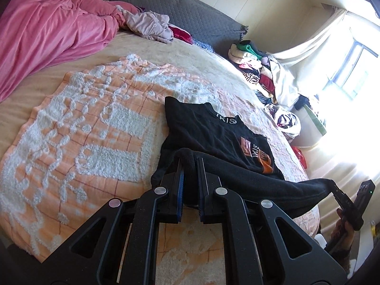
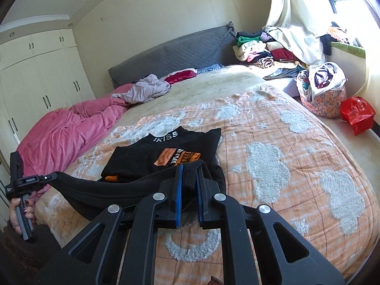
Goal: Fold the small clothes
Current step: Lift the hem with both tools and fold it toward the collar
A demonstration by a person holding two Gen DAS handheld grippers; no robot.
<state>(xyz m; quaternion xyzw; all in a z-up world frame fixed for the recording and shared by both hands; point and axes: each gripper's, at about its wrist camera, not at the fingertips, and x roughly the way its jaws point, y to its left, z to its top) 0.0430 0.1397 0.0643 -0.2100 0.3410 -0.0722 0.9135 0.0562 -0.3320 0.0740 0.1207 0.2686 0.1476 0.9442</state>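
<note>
A small black top [image 1: 209,128] with white collar lettering and an orange chest print lies on the orange and white blanket [image 1: 71,130]. Its lower hem is lifted off the bed and stretched between both grippers. My left gripper [image 1: 190,160] is shut on one hem corner. My right gripper [image 2: 190,166] is shut on the other corner of the black top [image 2: 166,152]. In the left wrist view the right gripper [image 1: 332,186] shows at the far right, gripping the hem's end. In the right wrist view the left gripper [image 2: 53,175] shows at the far left, held by a hand.
A pink duvet [image 1: 42,30] is bunched along one side of the bed, with a pale garment [image 1: 149,25] by the grey headboard [image 1: 190,11]. Piled clothes [image 2: 261,52], a flowered bag [image 2: 320,87] and a red bag [image 2: 358,114] sit beside the bed near the window. Wardrobe doors [image 2: 35,83] stand opposite.
</note>
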